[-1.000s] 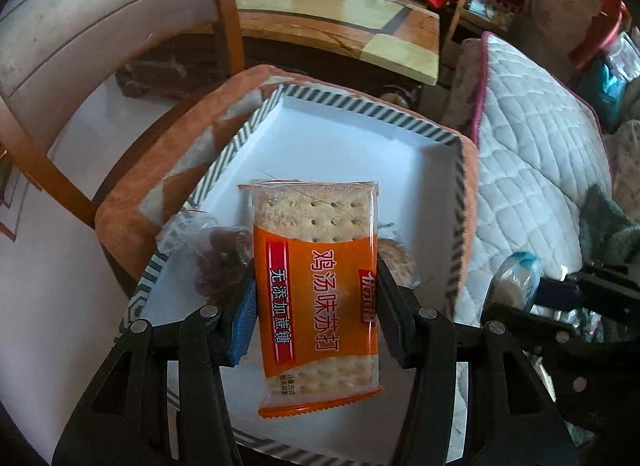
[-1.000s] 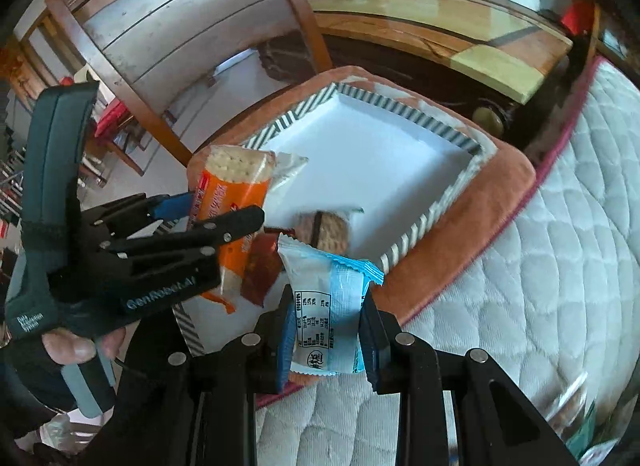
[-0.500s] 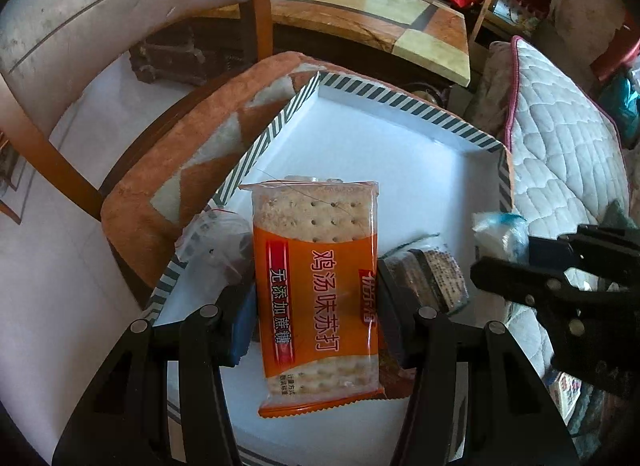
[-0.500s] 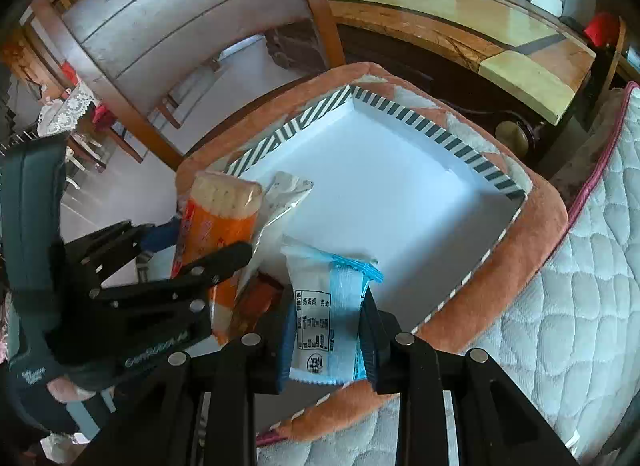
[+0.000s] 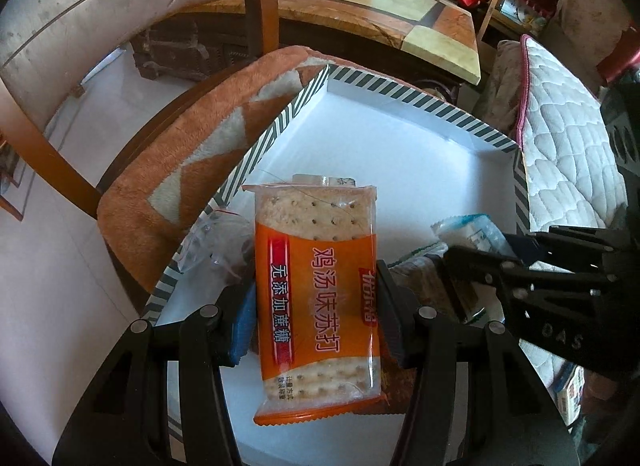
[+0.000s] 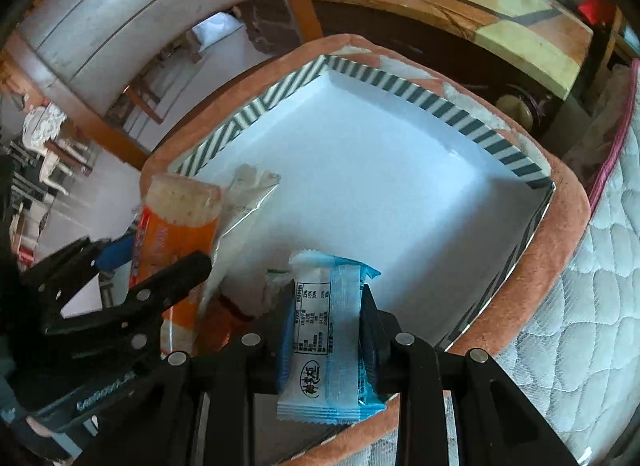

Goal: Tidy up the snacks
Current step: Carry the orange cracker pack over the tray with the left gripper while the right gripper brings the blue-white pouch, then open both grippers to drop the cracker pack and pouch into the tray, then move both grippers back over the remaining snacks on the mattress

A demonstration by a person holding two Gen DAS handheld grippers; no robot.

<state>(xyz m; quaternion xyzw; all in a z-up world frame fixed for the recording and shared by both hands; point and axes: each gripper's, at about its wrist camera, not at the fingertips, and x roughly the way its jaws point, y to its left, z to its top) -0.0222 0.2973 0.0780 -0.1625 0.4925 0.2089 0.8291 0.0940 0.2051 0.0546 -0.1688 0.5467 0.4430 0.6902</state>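
Note:
My left gripper (image 5: pixel 316 318) is shut on an orange cracker packet (image 5: pixel 316 298) and holds it upright over the near left part of a white box with a striped rim (image 5: pixel 400 85). In the right wrist view my right gripper (image 6: pixel 326 330) is shut on a small blue and white snack packet (image 6: pixel 328 338), above the box's near edge (image 6: pixel 516 262). The left gripper (image 6: pixel 132 286) with the orange cracker packet (image 6: pixel 172 242) shows there at the left. Several snacks lie in the box's near corner: a clear bag (image 5: pixel 216 242) and a brown packet (image 5: pixel 432 278), partly hidden.
The box sits on an orange plush cushion (image 5: pixel 168 169) on a wooden chair (image 5: pixel 132 5). A white quilted mattress (image 5: pixel 560 153) lies to the right. A wooden table (image 5: pixel 380 1) stands beyond. The far half of the box floor (image 6: pixel 380 169) holds nothing.
Both grippers have come forward and down over the box with their packets. The right gripper has moved left, from over the mattress edge to above the box's near corner.

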